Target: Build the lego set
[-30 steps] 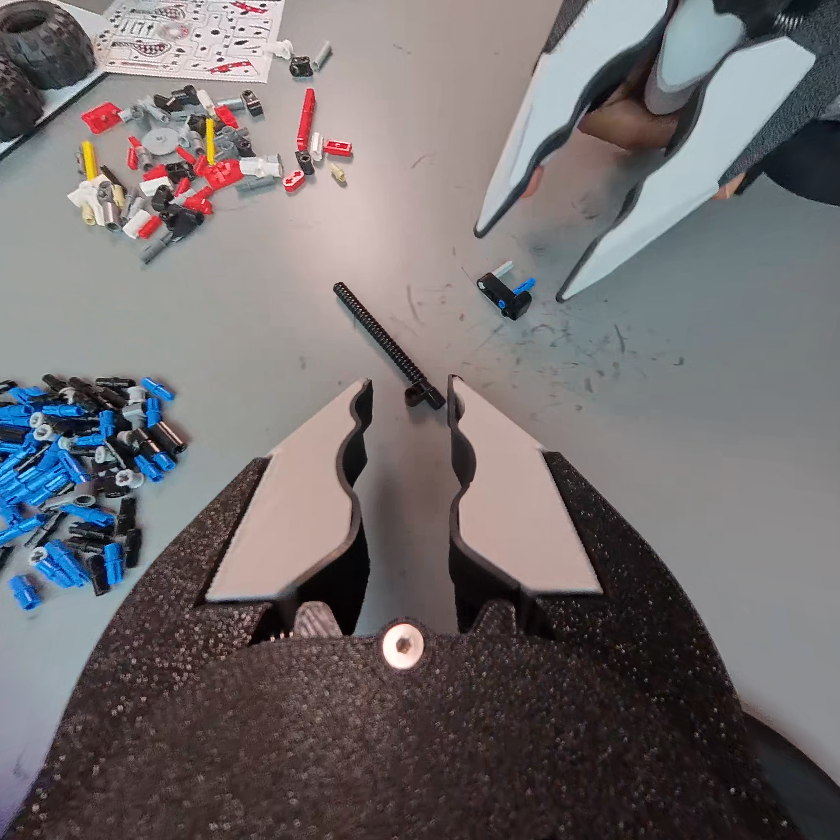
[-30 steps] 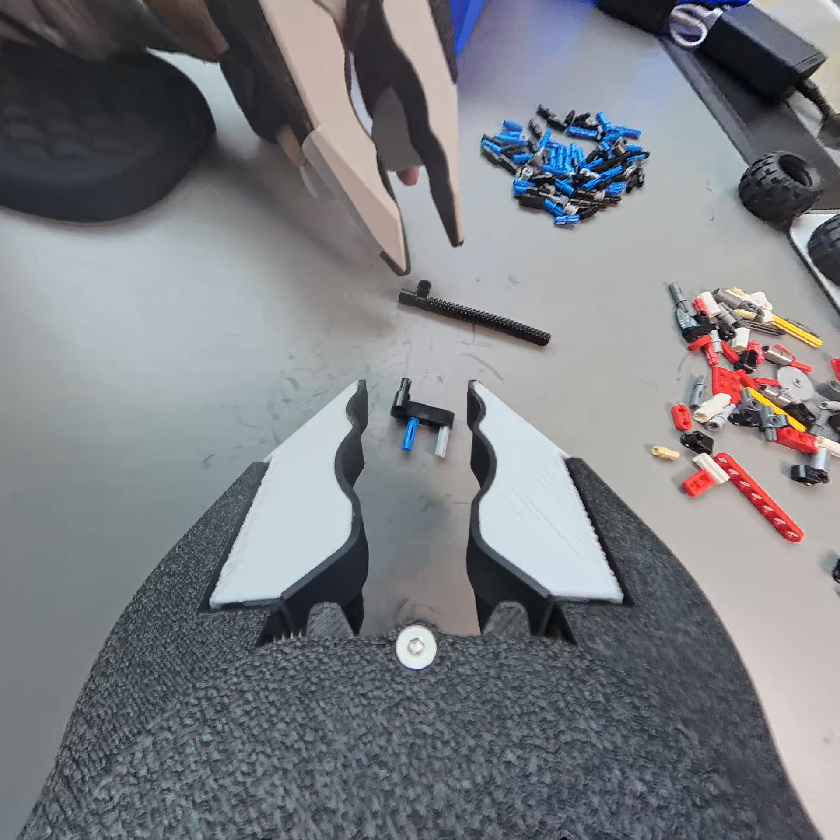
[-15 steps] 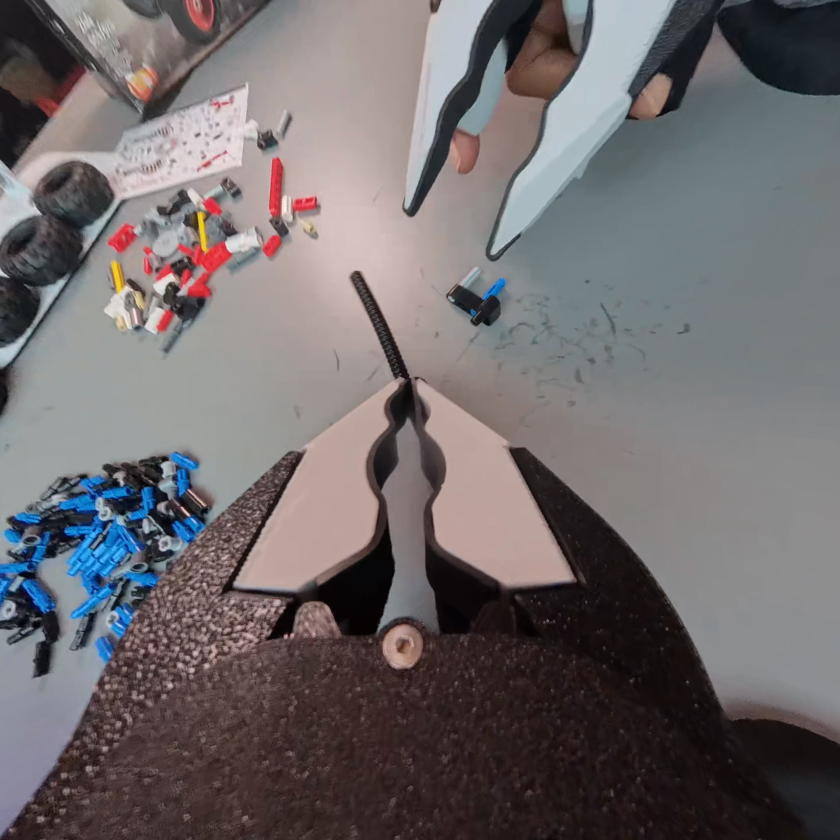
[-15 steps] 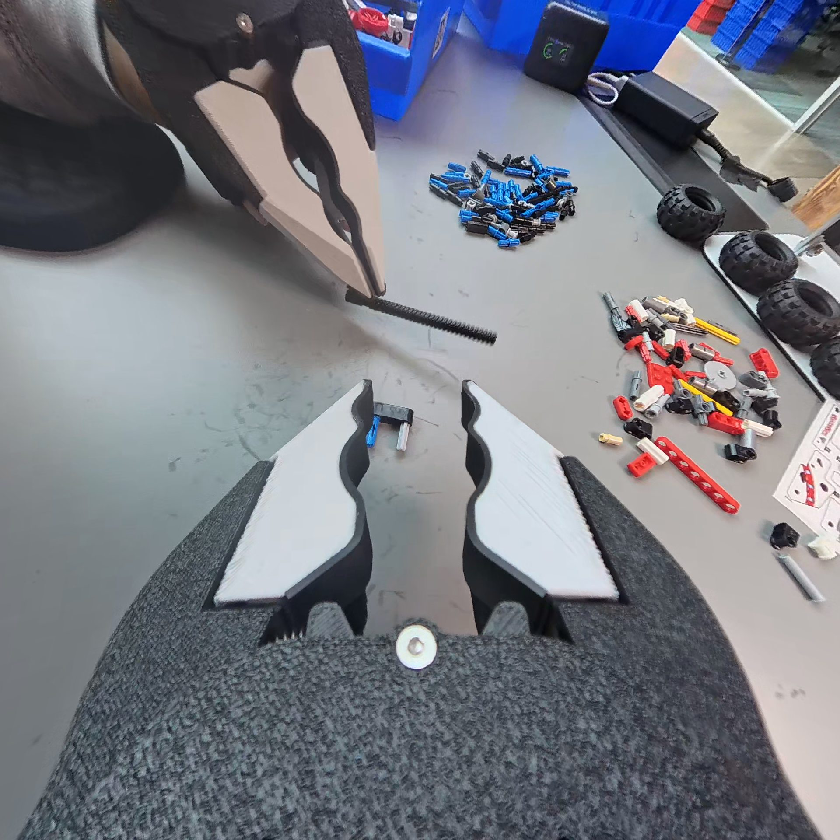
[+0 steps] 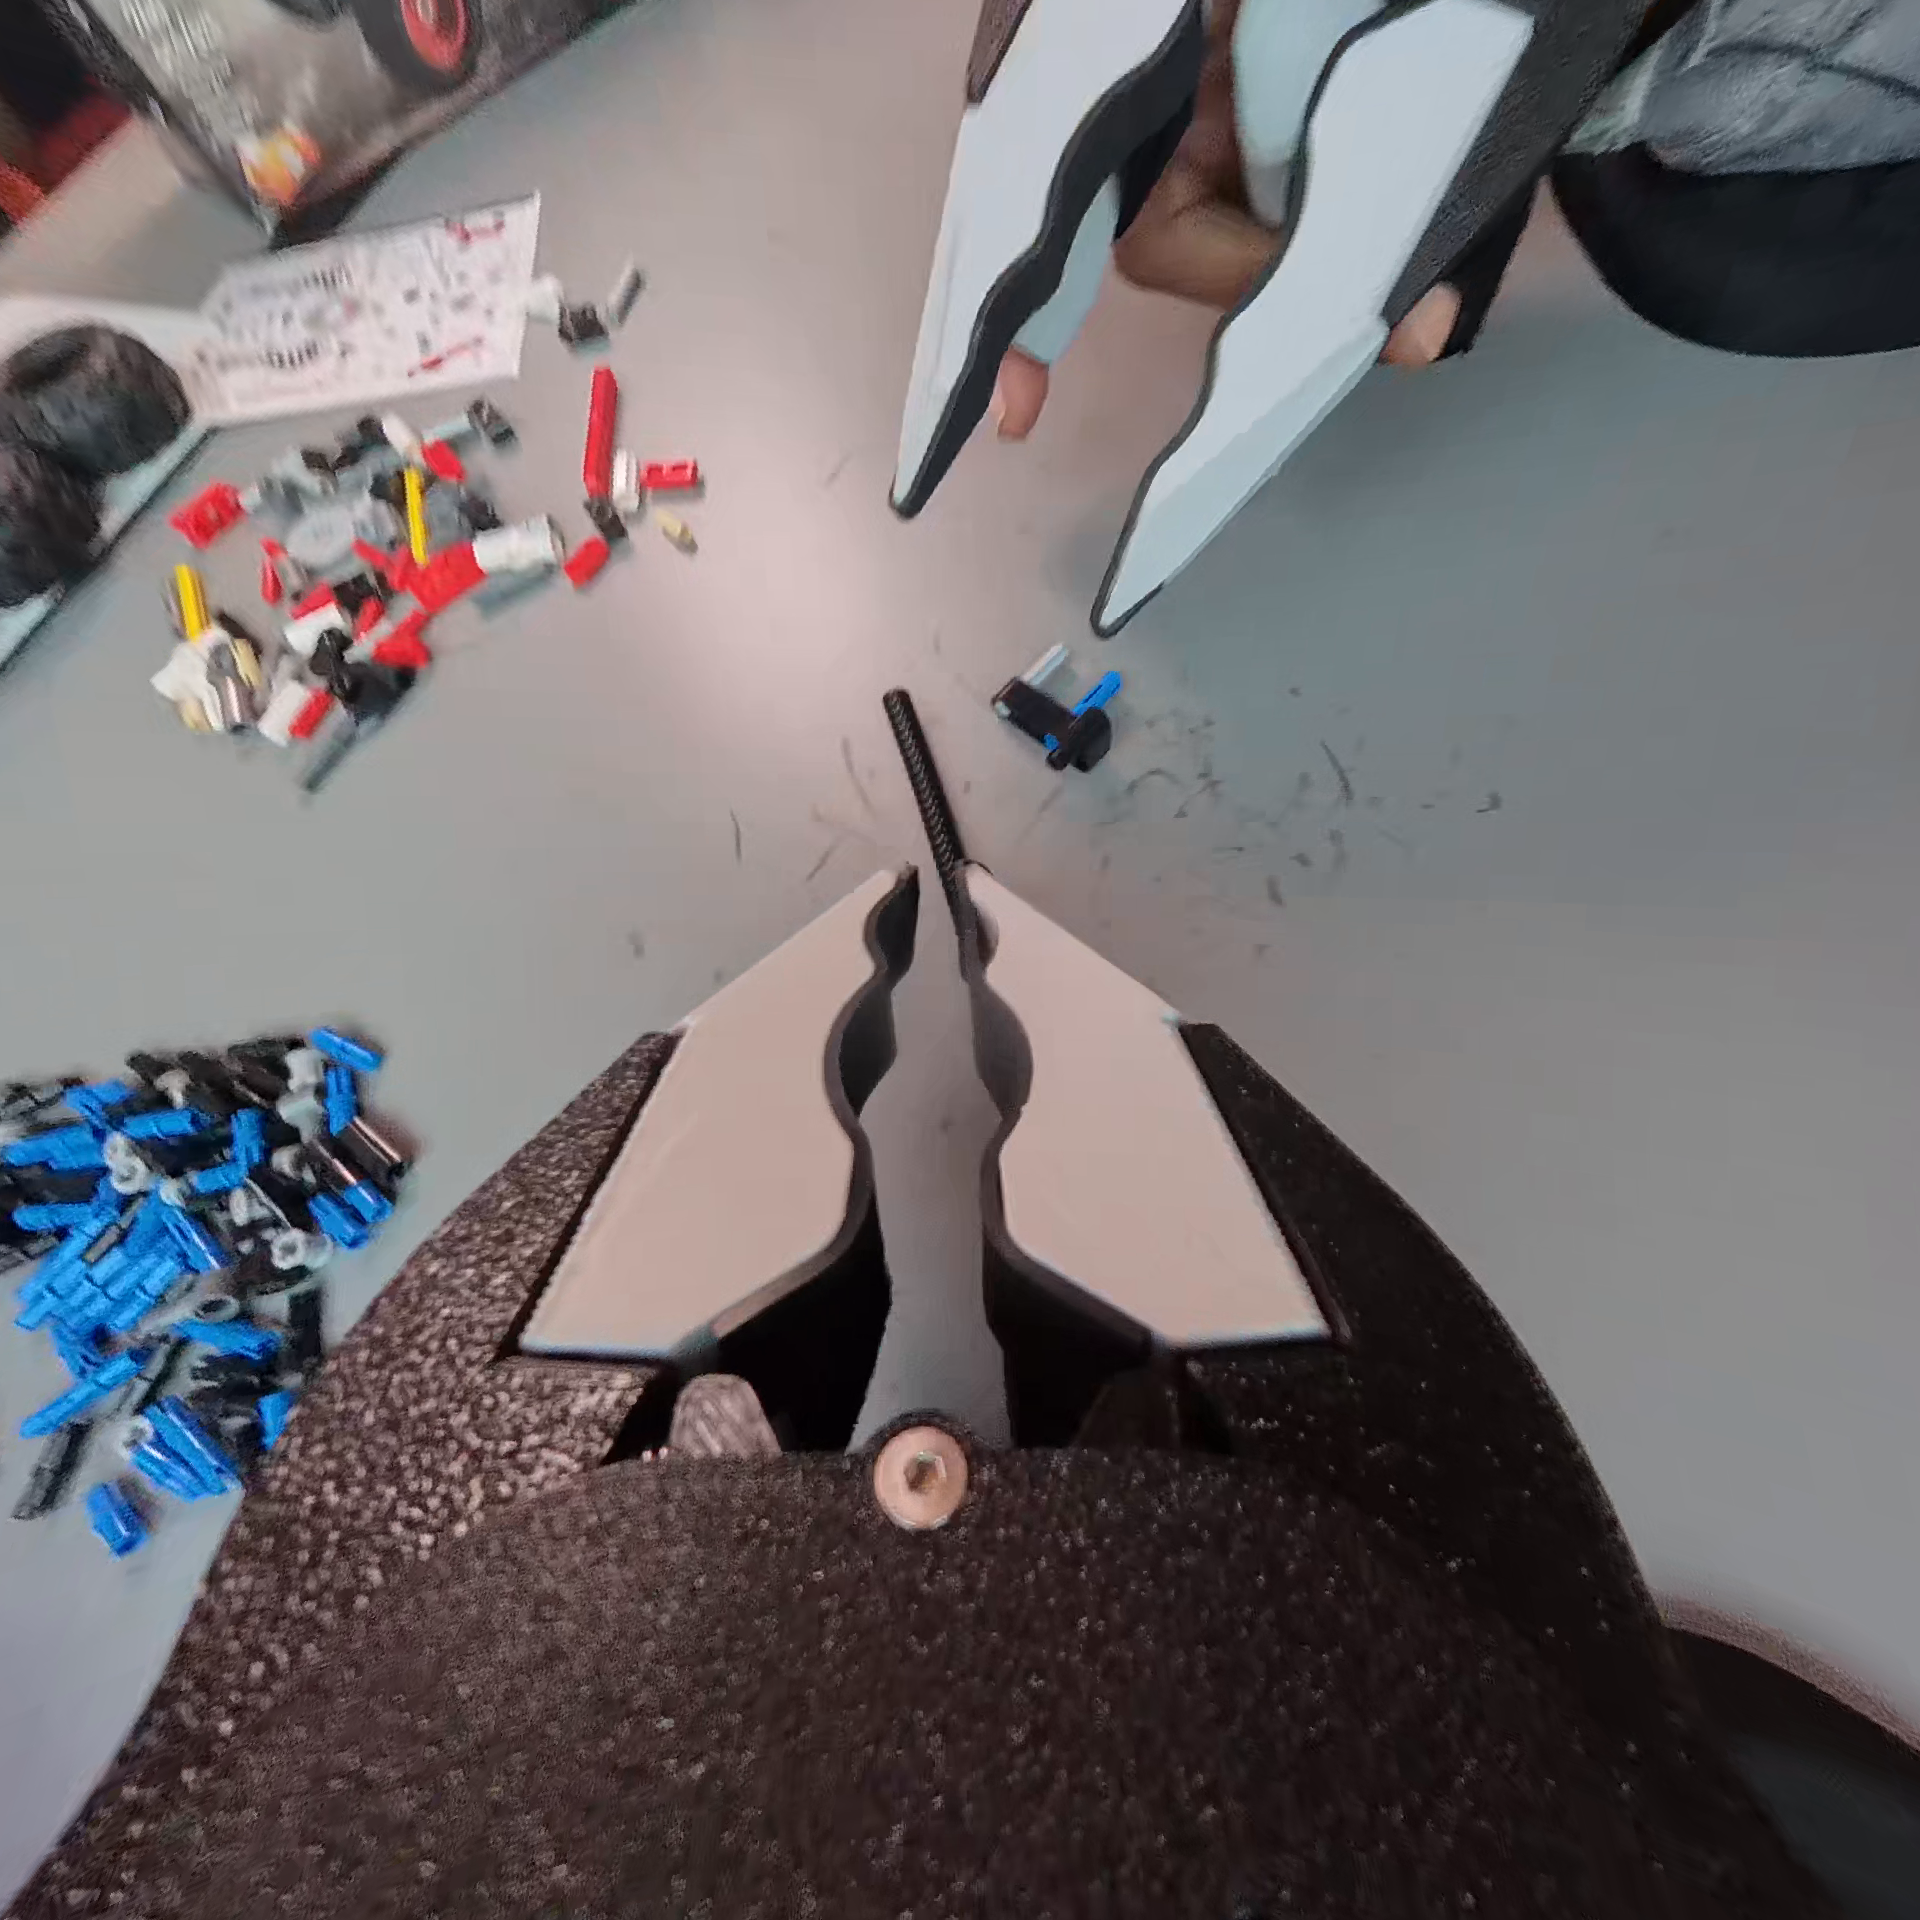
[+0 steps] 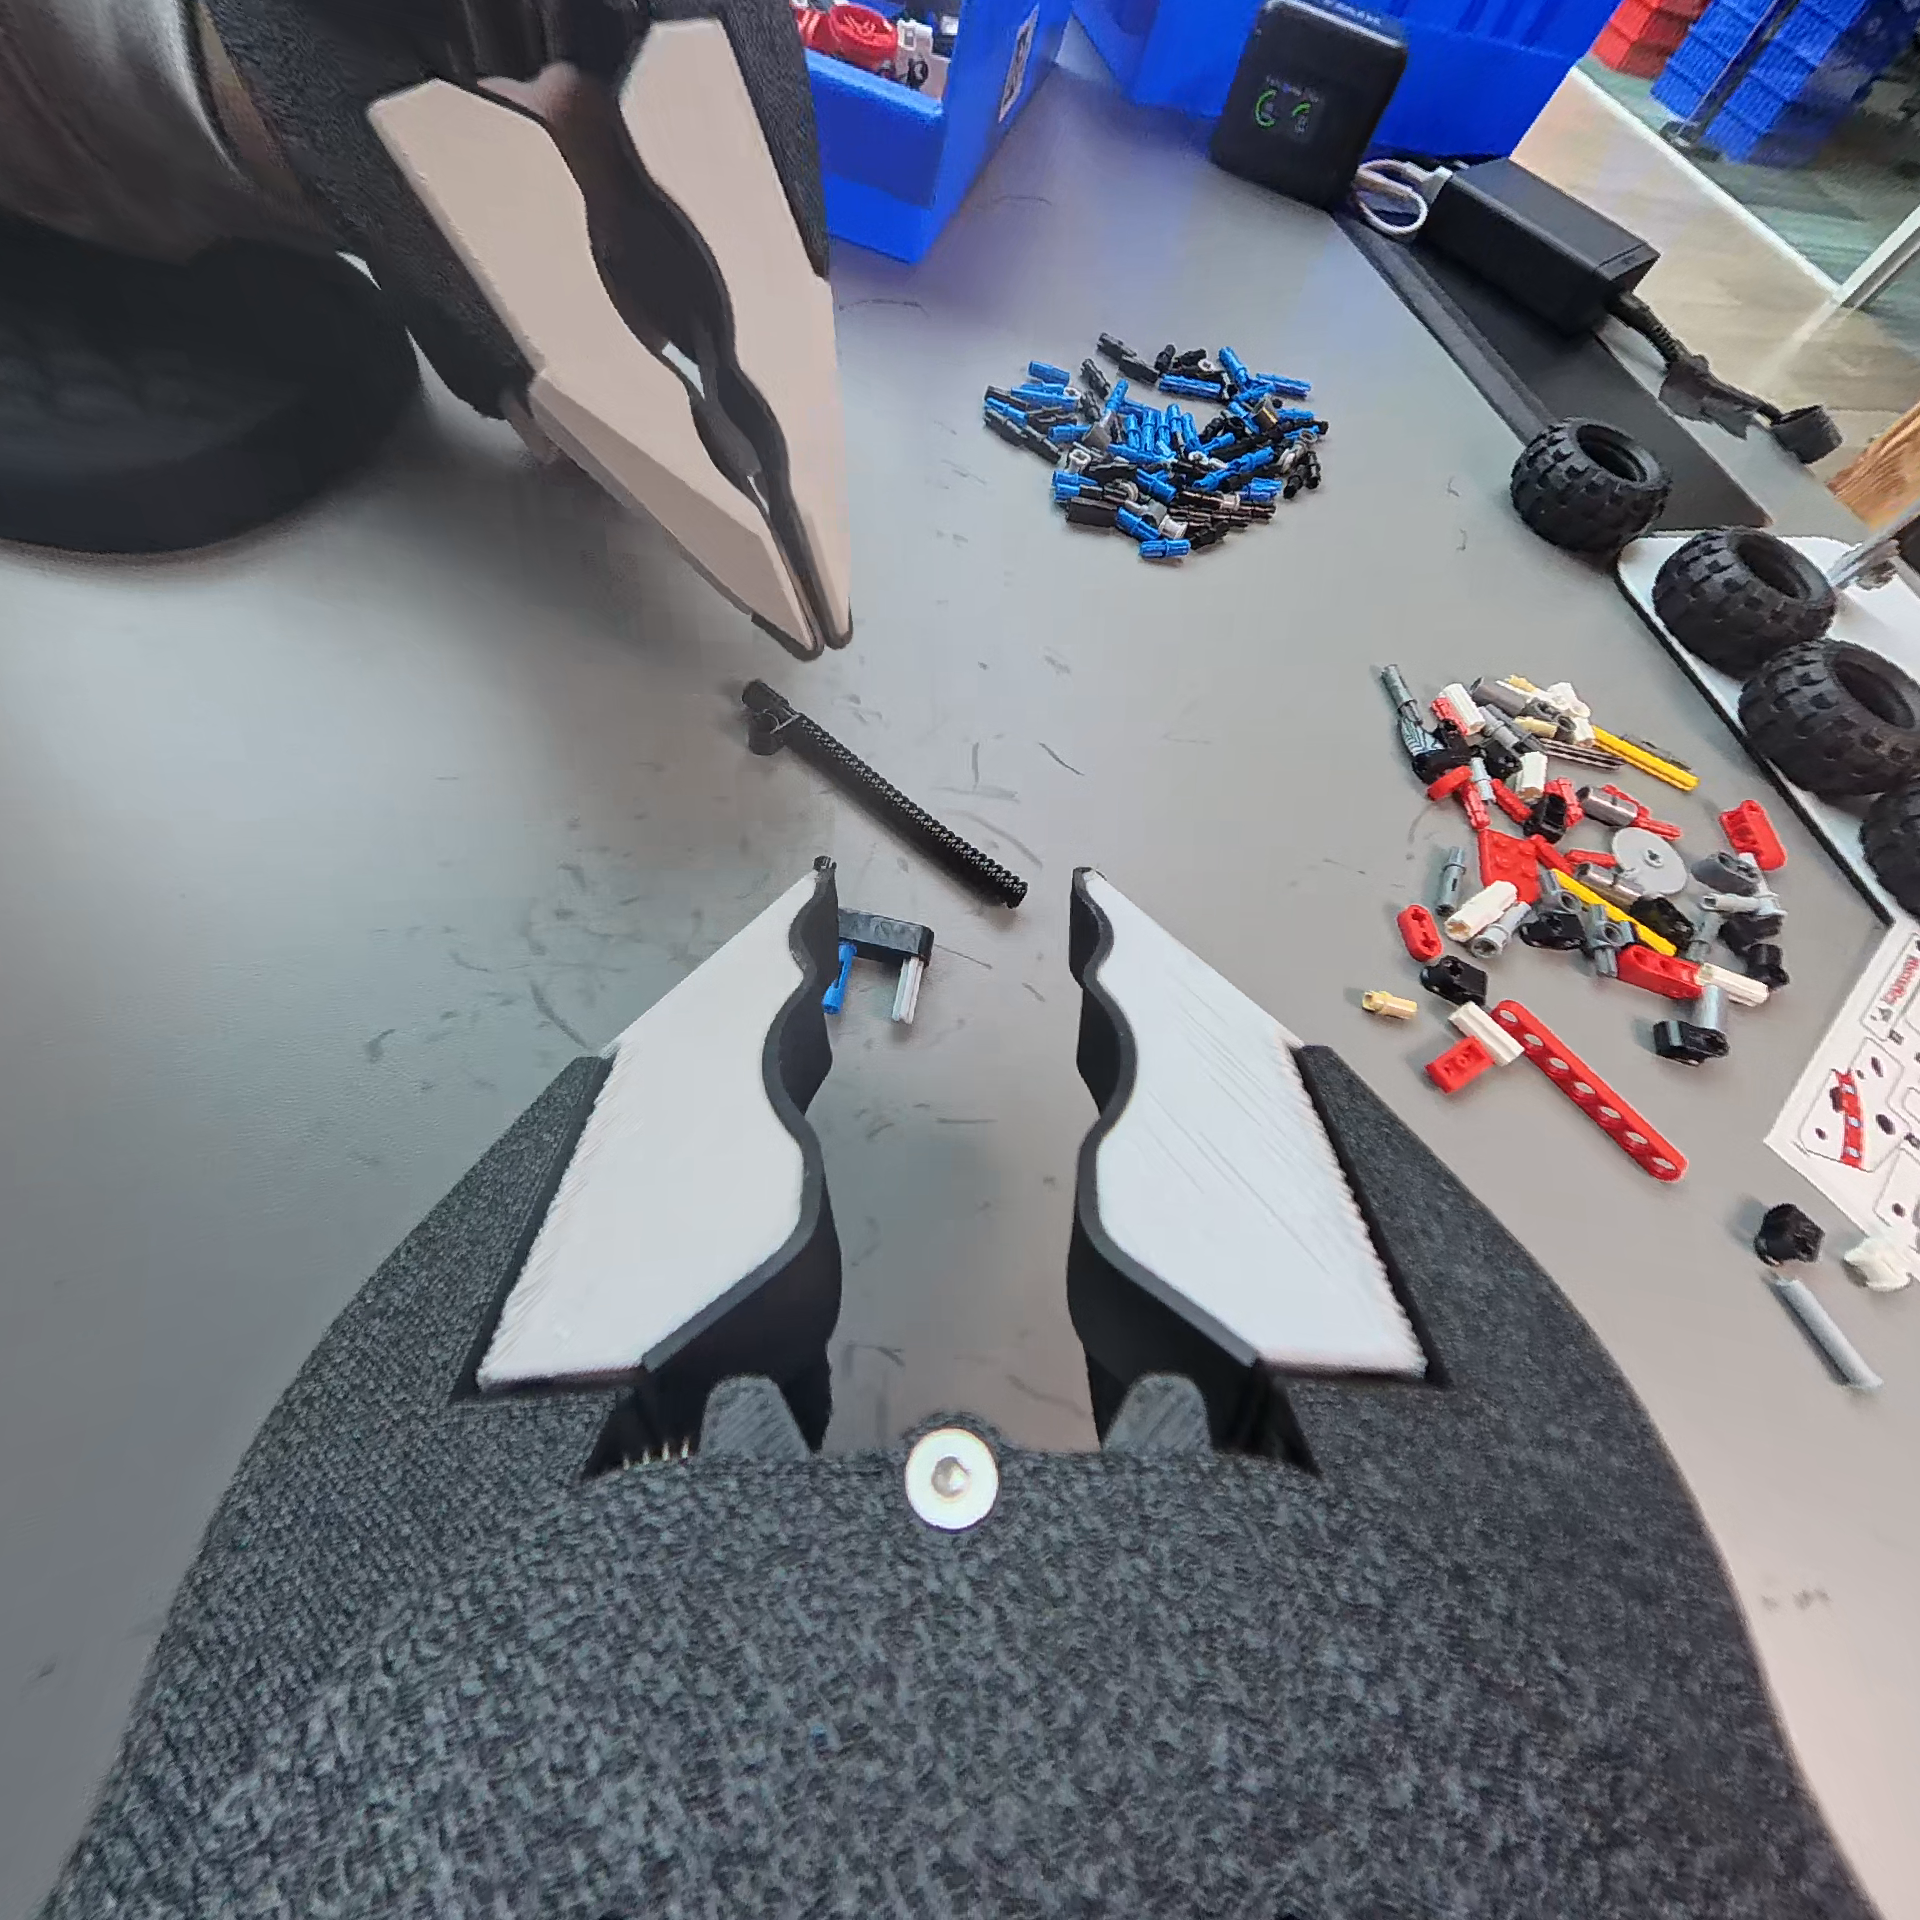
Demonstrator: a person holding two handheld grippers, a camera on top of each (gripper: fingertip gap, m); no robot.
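Left wrist view: long black bumpy plastic rod [image 5: 920,769] flat on grey table [image 5: 1455,1039]. Light, stiff, thin, probably slippery. Best pinched mid-rod. Left gripper [image 5: 940,878] jaws barely apart, holding nothing; right gripper [image 6: 953,873] jaws wide open.

Left wrist view: near end of the black ribbed rod [image 5: 928,781] is hidden behind the left tongs [image 5: 940,883] tips, so contact there can't be judged. Left-edge tyres [image 5: 83,400] are blurred and cropped; the box [image 5: 291,94] at top is cropped too. Blue-and-black pin pile [image 5: 177,1236] runs off the left edge. Right wrist view: the small black connector [image 6: 883,935] is partly behind one finger of the right tongs [image 6: 951,883]; the sheet [image 6: 1860,1081] is cut by the right edge.
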